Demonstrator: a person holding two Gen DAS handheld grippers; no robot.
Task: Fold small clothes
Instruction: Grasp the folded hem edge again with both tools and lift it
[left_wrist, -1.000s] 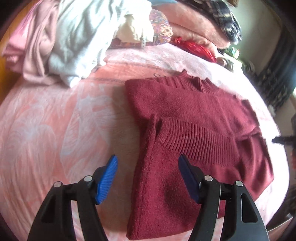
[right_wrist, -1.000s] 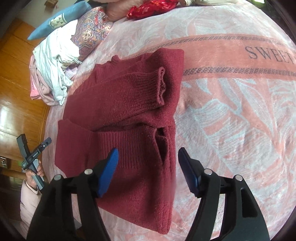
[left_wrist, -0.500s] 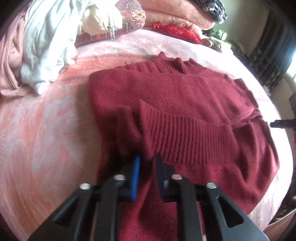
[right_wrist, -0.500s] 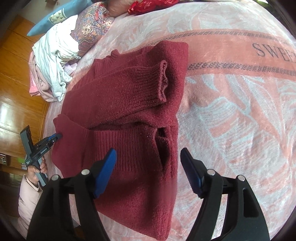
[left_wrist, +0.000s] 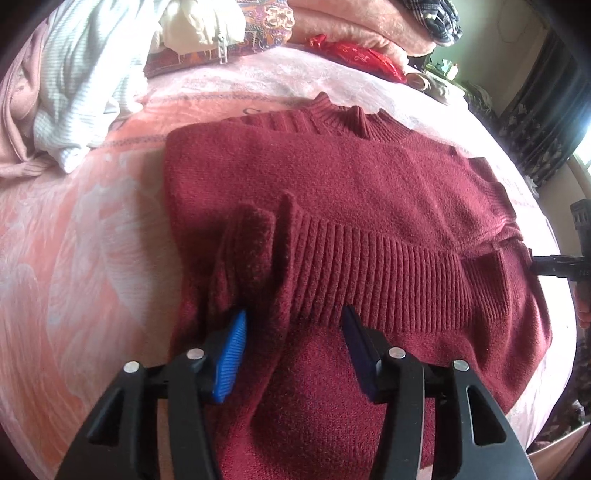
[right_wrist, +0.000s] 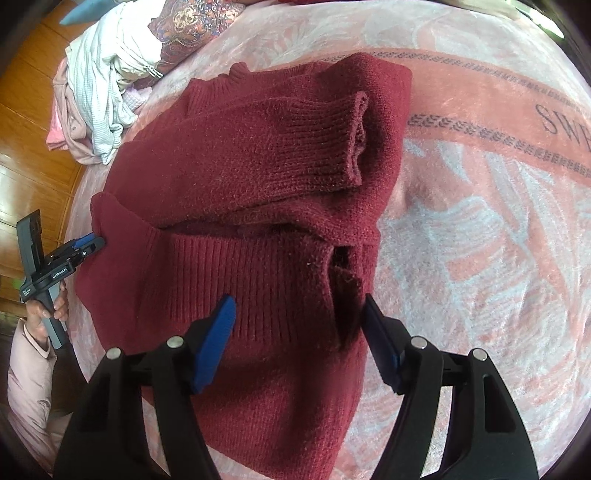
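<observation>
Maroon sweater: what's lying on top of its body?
On the maroon sweater, both ribbed-cuff sleeves lie folded across the body. Underneath, only the pink blanket around it shows; anything beneath is covered.

Bare blanket right of sweater (clothes pile crowds far-left)

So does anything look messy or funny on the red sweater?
Yes. A bunched-up ridge of knit stands up near the sweater's left edge, between the pads of the opening left tool, instead of lying flat. In the right wrist view, the ribbed cuff of the folded sleeve gapes open. Nothing looks torn.
</observation>
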